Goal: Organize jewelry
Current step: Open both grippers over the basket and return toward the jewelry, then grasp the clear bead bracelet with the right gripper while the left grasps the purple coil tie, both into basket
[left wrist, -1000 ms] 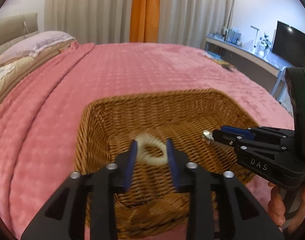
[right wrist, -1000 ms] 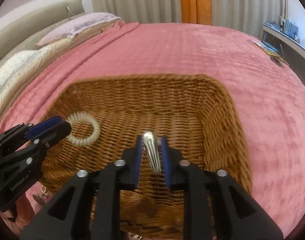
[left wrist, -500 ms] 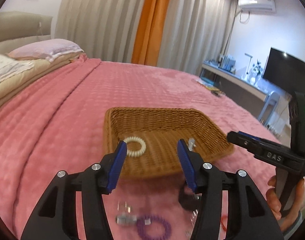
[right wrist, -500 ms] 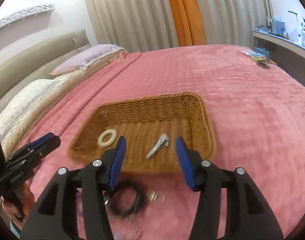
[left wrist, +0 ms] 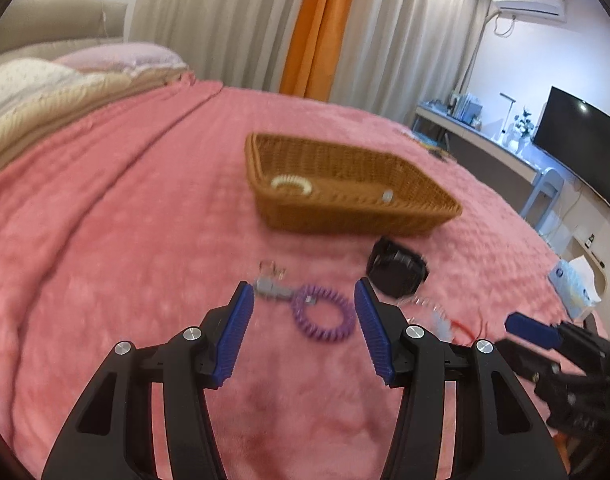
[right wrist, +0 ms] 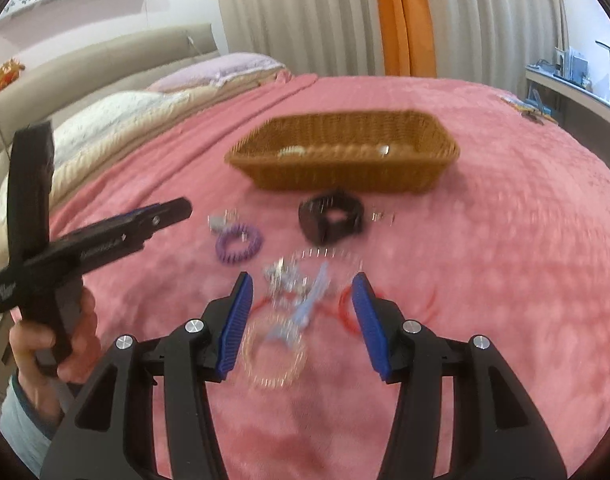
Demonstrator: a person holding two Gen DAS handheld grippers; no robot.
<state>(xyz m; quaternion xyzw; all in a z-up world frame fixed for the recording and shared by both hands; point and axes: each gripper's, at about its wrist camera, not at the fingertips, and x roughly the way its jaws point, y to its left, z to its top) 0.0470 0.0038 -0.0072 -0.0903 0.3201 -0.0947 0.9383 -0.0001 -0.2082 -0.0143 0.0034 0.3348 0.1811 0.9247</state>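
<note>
Hovering with fingers wide and empty, left gripper [left wrist: 301,330] faces a purple coil [left wrist: 323,312], right gripper [right wrist: 301,320] blurred trinkets [right wrist: 293,284], basket [right wrist: 345,168] beyond.

The left tool [left wrist: 301,312] fills the lower centre of the frame, its blue-padded jaws spread wide and holding nothing. Between them on the pink bed [left wrist: 105,240] lies a purple coil bracelet [left wrist: 323,312], with a small grey clip [left wrist: 271,289] touching its left side. A black band [left wrist: 397,270] sits to the right, just below the wicker basket [left wrist: 345,212] at centre. Inside the basket are a white coil ring [left wrist: 291,186] and a small silver piece [left wrist: 387,195]. The right tool [left wrist: 545,334] enters at lower right, blurred.
</note>
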